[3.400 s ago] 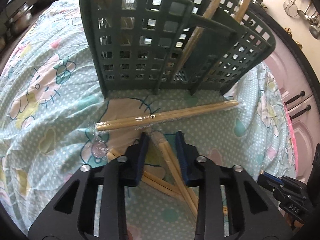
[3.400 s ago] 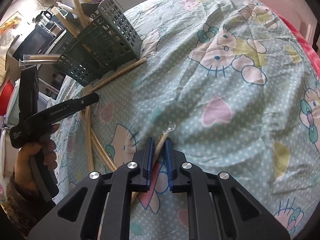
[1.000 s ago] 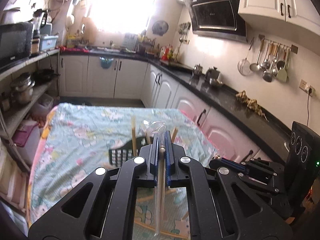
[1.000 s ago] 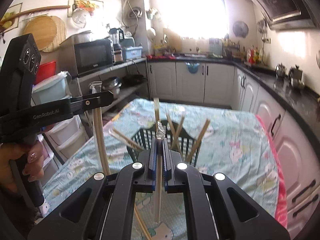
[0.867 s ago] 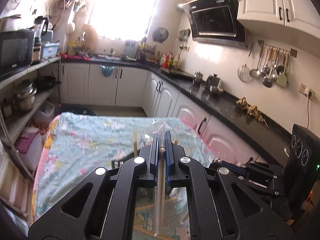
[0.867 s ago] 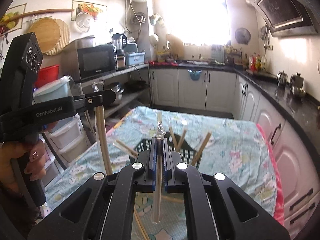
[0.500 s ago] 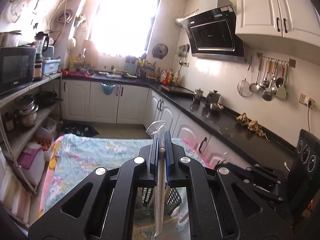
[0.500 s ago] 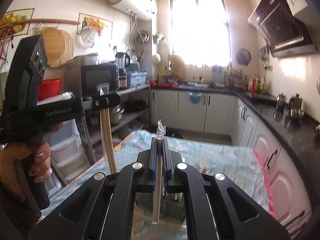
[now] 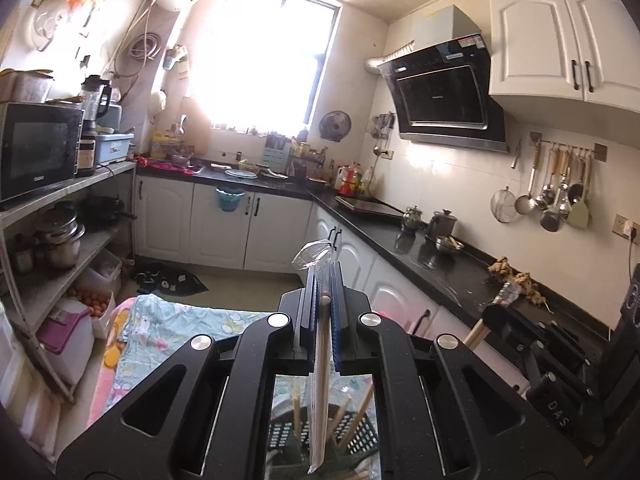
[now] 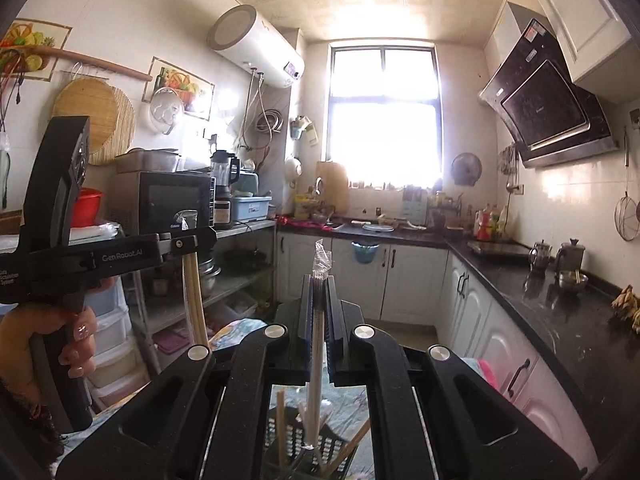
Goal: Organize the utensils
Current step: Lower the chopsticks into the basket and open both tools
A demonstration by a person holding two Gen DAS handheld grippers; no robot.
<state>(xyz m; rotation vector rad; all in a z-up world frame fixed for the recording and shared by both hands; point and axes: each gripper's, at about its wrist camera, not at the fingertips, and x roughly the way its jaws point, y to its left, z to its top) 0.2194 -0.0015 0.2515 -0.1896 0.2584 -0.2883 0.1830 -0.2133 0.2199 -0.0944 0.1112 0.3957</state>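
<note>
Gripping, left claw: left gripper (image 9: 323, 292) is clamped on a wrapped pair of chopsticks (image 9: 320, 384); the wood is pinched between the two blue-lined fingers (image 9: 337, 320) near its upper end.
Left chopsticks vs claw: crinkled clear wrapper tip (image 9: 314, 254) sticks up above the fingertips, while most of the length hangs below them, passing down through the gap in the black frame.
Left chopsticks axis: close to upright, long axis running top to bottom, lower end pointing down at the dark slotted basket (image 9: 360, 436).
Right claw: right gripper (image 10: 319, 292) is likewise clenched on its own wrapped chopsticks (image 10: 316, 368), fingers pressed to both sides of the pair.
Right chopsticks vs claw: a short twist of wrapper (image 10: 322, 260) rises above the fingertips; the longer part drops below, between the frame arms.
Right chopsticks axis: near vertical, lower tip aimed at the basket (image 10: 296, 436) underneath.
Basket contents: several bare chopsticks (image 9: 357, 412) lean at angles inside it.
Basket place: on the patterned light-blue cloth (image 9: 180, 320), directly below both claws.
Side view: from the right wrist, the left gripper (image 10: 188, 244) shows held by a hand (image 10: 60, 332), its chopsticks (image 10: 194, 296) hanging straight down.
</note>
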